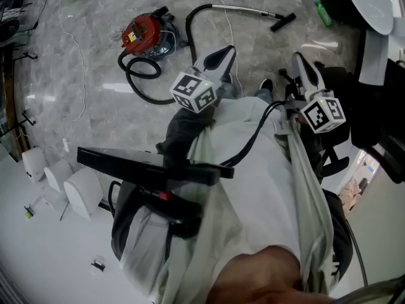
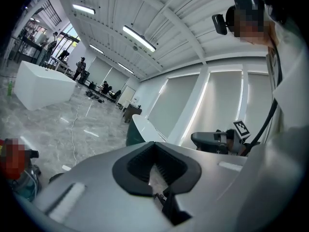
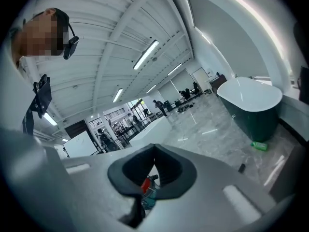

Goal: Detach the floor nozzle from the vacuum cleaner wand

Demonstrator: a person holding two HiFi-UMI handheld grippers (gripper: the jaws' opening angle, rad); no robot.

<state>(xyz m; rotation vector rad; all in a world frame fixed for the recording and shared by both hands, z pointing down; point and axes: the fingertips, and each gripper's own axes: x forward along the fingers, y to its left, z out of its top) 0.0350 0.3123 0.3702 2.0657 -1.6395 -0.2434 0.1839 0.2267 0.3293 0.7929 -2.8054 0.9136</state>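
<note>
The red vacuum canister (image 1: pixel 145 34) stands on the grey marble floor at the far side, and its black hose (image 1: pixel 142 75) loops beside it. A silver wand (image 1: pixel 243 9) runs right from the hose to the black floor nozzle (image 1: pixel 283 21), which sits on the wand's end. My left gripper (image 1: pixel 223 54) is shut and holds nothing, raised well short of the canister. The right gripper (image 1: pixel 298 61) is also shut and bare, below the nozzle and apart from it. In the left gripper view the jaws (image 2: pixel 154 167) are closed. Through the closed jaws (image 3: pixel 153 170) of the right gripper view, part of the red canister (image 3: pixel 145 182) shows.
A green bottle (image 1: pixel 323 12) lies on the floor beside a dark-based white tub (image 1: pixel 373 2) at the far right. A thin white cable (image 1: pixel 79 62) trails across the floor on the left. White rounded objects (image 1: pixel 82 192) sit at the near left. People stand far back in the hall.
</note>
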